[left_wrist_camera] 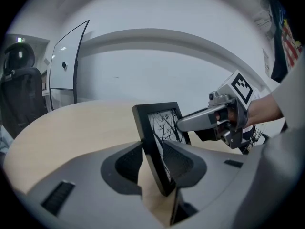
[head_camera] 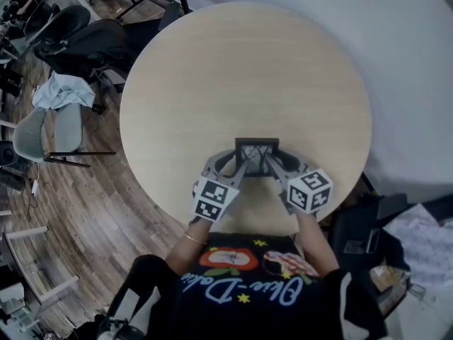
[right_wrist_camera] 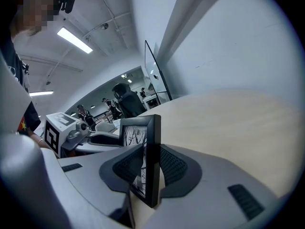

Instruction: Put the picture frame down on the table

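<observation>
I read left tongs point(left_wrist_camera: 152, 152) and right tongs point(right_wrist_camera: 149, 160) both pinching the picture frame point(head_camera: 256, 149); its bottom edge over the bench point(head_camera: 241, 69) is hidden.

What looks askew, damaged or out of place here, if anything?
Nothing stands out. The picture frame shows no crack, and its tree print is visible. The left gripper and the right gripper clamp it at each side over the round table. Whether its bottom edge touches the table, I cannot tell.

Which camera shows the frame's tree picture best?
The left gripper view: there the picture frame shows its front, with the bare tree. The right gripper view sees mostly its edge; the head view shows it tiny.
</observation>
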Action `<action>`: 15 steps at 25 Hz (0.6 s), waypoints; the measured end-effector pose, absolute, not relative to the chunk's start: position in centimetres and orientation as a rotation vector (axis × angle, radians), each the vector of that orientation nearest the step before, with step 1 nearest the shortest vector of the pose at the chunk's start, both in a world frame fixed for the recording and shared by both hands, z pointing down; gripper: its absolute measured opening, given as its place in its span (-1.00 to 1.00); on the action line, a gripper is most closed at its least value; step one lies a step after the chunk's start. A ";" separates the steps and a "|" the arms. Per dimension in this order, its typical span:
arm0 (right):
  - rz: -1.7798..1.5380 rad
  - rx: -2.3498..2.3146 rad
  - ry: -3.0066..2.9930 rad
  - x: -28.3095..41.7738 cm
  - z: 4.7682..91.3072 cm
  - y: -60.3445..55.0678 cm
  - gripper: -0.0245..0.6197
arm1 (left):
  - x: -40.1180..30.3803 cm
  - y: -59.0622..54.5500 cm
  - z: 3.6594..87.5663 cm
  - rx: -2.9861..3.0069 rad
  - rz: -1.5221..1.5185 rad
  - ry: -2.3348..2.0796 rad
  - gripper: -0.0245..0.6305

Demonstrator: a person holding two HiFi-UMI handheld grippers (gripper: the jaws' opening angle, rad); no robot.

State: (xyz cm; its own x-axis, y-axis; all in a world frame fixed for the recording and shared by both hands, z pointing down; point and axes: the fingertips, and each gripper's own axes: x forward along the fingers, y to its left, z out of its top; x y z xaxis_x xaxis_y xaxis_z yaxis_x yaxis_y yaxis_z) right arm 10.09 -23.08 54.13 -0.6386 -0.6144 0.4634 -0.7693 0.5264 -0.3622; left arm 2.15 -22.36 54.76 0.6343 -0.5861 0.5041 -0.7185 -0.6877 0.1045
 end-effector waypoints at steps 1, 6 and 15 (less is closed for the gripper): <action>0.794 1.161 -2.486 10.1 54.2 -23.2 -0.68 | 2.2 -22.5 54.8 2.562 0.635 -1.051 -0.58; 0.798 1.178 -2.469 10.1 54.5 -23.7 -0.67 | 2.1 -23.0 55.1 2.556 0.627 -1.047 -0.57; 0.827 1.205 -2.437 10.4 55.5 -24.5 -0.65 | 2.2 -23.8 55.9 2.537 0.632 -1.045 -0.54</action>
